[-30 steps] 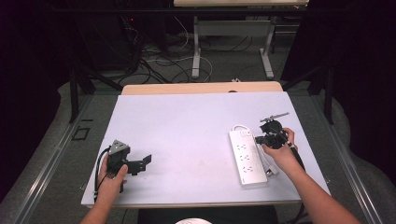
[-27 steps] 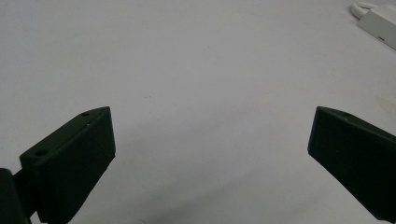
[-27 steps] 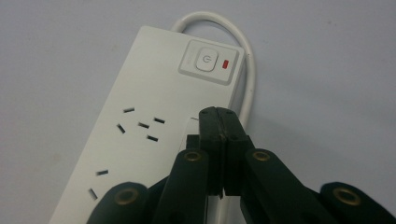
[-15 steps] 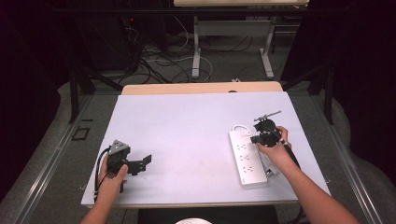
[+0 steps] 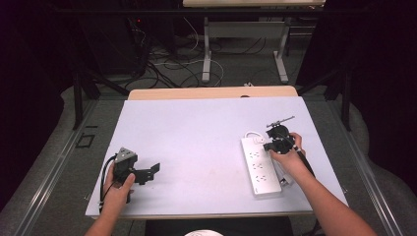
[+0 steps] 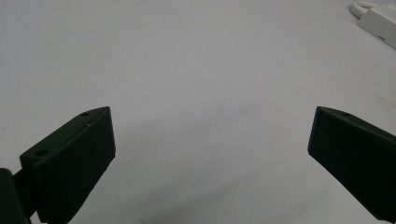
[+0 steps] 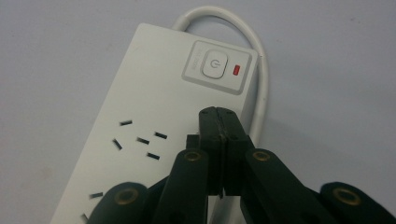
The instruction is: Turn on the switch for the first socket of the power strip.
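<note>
Your right gripper (image 5: 276, 139) had crept a little farther up the table over the last second, from the middle of the white power strip (image 5: 260, 167) toward its switch end, and its jaws were clenched tight together with nothing between them. In the right gripper view the closed tips (image 7: 219, 116) hung just short of the power button (image 7: 214, 64), which lay straight ahead of them, with a small red indicator light (image 7: 236, 70) just to its right and the first bank of socket slots (image 7: 139, 141) off to the jaws' left. That shift suggests you were lining up to press the button with the shut tips; whether they already touched the strip's face was hard to tell from this angle. The strip's white cord (image 7: 254, 60) looped around beyond the button. Your left gripper (image 5: 135, 169) had not moved: it rested near the table's (image 5: 196, 132) front edge, jaws spread wide over bare surface, with only the strip's corner (image 6: 379, 23) far ahead to their right.
</note>
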Available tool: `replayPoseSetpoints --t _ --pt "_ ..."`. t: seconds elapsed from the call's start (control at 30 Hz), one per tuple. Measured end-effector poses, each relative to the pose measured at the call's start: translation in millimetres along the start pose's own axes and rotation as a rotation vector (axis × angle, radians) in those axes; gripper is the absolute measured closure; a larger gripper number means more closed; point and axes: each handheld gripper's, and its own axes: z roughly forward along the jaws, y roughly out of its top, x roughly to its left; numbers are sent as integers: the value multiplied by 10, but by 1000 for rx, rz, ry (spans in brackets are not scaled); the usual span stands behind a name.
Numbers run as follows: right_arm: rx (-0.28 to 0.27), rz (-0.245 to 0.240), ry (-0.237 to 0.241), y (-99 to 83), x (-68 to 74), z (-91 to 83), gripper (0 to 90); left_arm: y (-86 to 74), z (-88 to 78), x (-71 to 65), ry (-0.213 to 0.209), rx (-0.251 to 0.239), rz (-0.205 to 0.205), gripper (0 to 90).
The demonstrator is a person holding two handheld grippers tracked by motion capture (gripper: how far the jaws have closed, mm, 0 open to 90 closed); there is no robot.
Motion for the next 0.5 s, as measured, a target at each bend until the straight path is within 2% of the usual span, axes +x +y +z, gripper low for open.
replayPoseSetpoints --t 0.07,0.13,0.17,0.23,0.5 --pt "-12 4 0 -3 5 24 900 -1 1 -1 0 0 -2 9" --pt "2 -1 0 5 3 19 900 0 0 0 0 0 0 9" --pt "1 20 1 11 21 23 900 -1 0 -1 0 0 -1 10" --pt "-7 -4 2 5 13 26 900 -1 -1 -1 0 -1 0 9" --pt "-5 -7 -4 4 22 23 900 1 -1 -1 -1 -1 5 9"
